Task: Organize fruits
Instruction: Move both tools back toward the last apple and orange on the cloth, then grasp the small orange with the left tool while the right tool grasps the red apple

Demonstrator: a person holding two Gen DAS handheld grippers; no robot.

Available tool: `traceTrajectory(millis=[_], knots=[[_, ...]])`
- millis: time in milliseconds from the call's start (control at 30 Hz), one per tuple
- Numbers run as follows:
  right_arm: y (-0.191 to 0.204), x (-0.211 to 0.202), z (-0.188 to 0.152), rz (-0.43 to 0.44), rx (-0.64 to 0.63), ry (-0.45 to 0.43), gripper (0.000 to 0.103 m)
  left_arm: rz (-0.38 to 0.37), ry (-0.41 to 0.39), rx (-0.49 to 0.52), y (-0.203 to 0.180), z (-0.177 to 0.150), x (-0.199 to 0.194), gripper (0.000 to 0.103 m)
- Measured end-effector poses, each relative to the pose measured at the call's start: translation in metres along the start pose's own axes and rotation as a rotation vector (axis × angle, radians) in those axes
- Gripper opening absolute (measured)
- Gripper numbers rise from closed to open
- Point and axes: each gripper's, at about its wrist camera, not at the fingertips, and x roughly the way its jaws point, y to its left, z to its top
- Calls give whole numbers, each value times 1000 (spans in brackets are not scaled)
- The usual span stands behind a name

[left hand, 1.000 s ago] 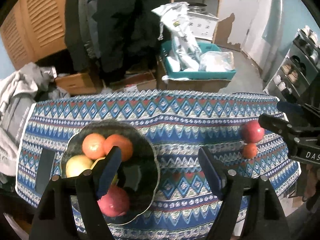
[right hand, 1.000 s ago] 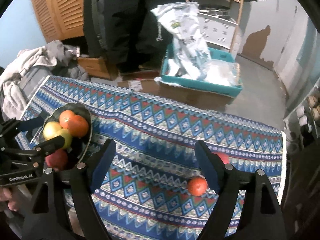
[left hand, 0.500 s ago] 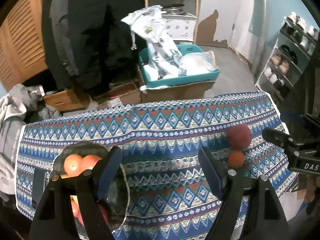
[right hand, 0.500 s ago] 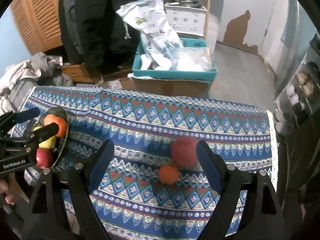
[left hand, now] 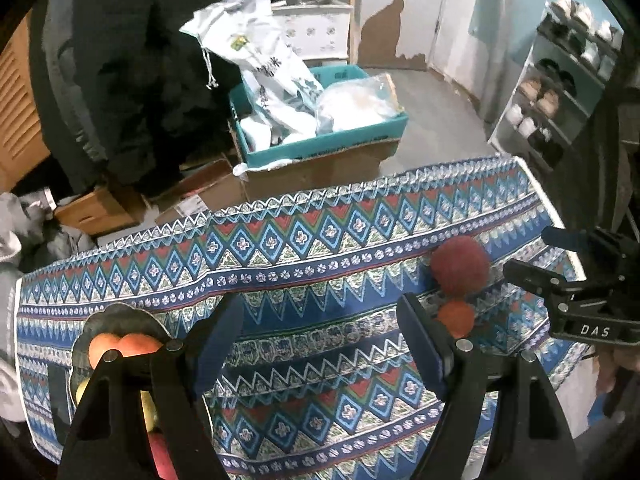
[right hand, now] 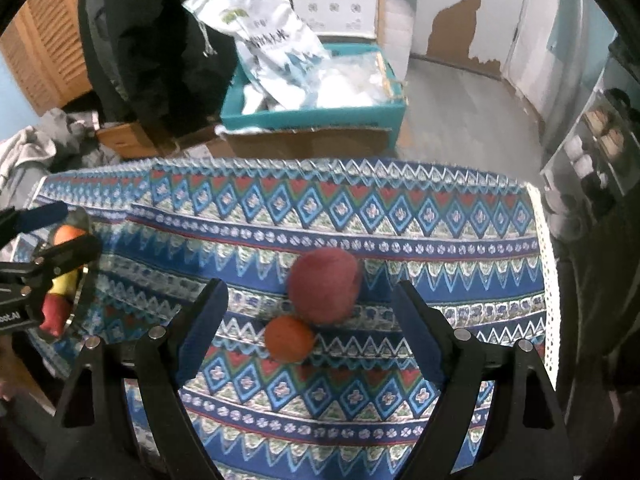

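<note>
Right claw [right hand: 308, 312] apart, jaws just widened, empty. Red apple [right hand: 324, 285] ahead between tips, touching orange [right hand: 289, 338] nearer; pair's line runs diagonally. Left claw [left hand: 320, 328] apart, empty.

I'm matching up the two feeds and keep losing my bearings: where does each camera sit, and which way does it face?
Left wrist: on the left hand-held gripper, looking down at the patterned tablecloth; its open fingers and the right hand-held gripper show.
Right wrist: on the right hand-held gripper, aimed at the red apple and orange; the left gripper shows.
Shared: both fruits, fruit bowl, teal box.
</note>
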Motion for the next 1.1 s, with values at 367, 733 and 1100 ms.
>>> traceTrajectory(millis=[367, 733, 1100], knots=[[-2, 71, 2, -18, -10, 125, 84, -38, 65, 12, -2, -1, 51, 80], [1, 108, -4, -50, -50, 182, 73, -80, 123, -34, 4, 1, 80, 80], [-21, 84, -11, -20, 6, 128, 60, -119, 143, 3, -25, 2, 88, 80]])
